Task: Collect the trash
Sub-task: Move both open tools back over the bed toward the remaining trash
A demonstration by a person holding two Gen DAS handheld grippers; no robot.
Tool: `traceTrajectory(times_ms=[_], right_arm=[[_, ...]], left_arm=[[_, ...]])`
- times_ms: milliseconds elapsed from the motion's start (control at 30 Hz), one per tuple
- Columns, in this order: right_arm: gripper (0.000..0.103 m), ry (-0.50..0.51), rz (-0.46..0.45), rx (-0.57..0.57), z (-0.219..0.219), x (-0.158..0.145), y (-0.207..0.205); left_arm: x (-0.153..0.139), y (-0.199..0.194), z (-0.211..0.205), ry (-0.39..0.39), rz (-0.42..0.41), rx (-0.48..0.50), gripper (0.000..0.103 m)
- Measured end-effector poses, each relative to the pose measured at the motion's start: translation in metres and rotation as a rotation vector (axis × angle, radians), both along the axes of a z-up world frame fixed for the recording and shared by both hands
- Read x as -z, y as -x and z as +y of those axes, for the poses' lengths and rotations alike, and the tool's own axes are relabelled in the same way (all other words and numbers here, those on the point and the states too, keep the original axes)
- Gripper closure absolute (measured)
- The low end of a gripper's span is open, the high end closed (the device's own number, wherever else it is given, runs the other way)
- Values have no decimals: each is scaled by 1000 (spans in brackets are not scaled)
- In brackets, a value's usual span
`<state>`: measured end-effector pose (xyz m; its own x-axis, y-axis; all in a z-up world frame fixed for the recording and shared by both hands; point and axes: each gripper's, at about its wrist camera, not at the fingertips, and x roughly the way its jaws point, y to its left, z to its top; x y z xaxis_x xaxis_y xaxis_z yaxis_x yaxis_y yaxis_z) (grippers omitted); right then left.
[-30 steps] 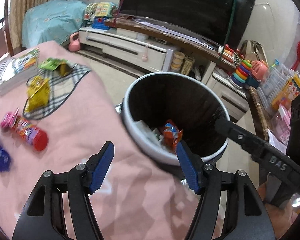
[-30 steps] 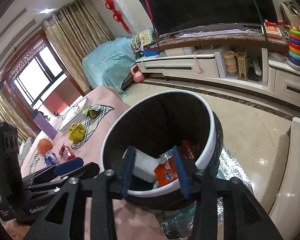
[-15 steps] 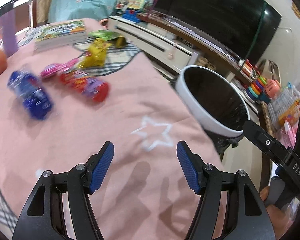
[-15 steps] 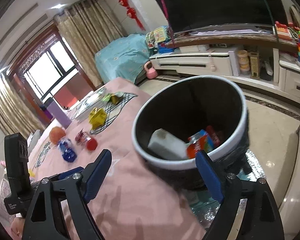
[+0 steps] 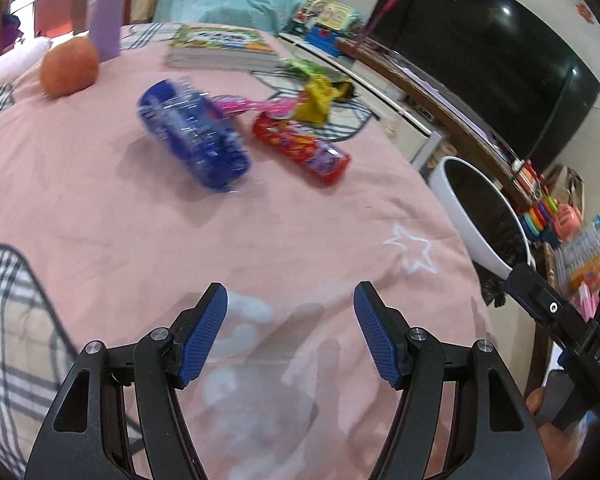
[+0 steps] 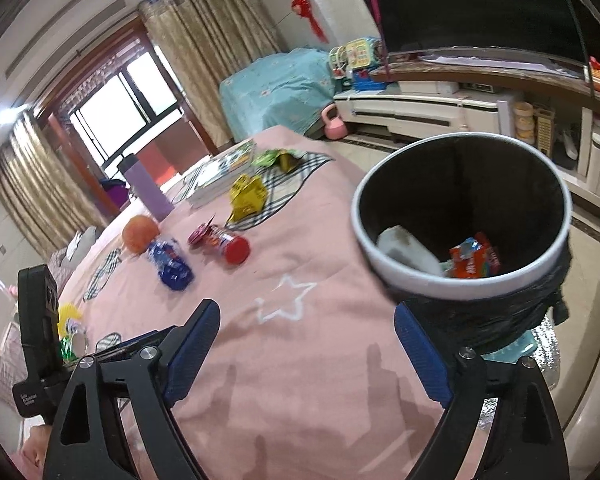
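Note:
On the pink cloth lie a crumpled blue bottle (image 5: 196,136), a red snack tube (image 5: 300,148), a pink wrapper (image 5: 240,104), a yellow wrapper (image 5: 316,98) and a green wrapper (image 5: 300,66). My left gripper (image 5: 291,296) hovers open over bare cloth short of them, holding nothing. The white-rimmed trash bin (image 6: 392,272) stands at the table's right edge with a white carton (image 6: 408,250) and an orange packet (image 6: 474,260) inside. My right gripper (image 6: 306,312) is in front of the bin, its jaws opening with nothing between them.
An orange fruit (image 5: 70,66), a purple bottle (image 5: 105,12) and a stack of books (image 5: 222,48) sit at the far side of the table. Beyond the bin are a TV cabinet (image 6: 440,108), toys (image 5: 540,212) and a pink kettlebell (image 6: 335,124) on the floor.
My right gripper let the orange packet drop into the bin and spread its jaws wide. My left gripper swung from the bin over the cloth toward the bottle and tube.

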<state>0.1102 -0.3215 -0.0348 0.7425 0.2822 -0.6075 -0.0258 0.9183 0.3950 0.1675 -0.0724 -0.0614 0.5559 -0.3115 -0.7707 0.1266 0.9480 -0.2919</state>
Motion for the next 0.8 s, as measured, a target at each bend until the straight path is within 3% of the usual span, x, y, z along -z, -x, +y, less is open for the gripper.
traceTrajectory(times_ms=[367,500,800], right_arm=[[12,14,21,-68,31,5,-4],[12,19,29,-83,39,8,-8],[12,46,57,-131,49,15,-24]], left_arm=[[8,3,30,14,19,-53,35],[6,1,35,16,20,-69,30],[5,-20,43,11,26,-94,28]])
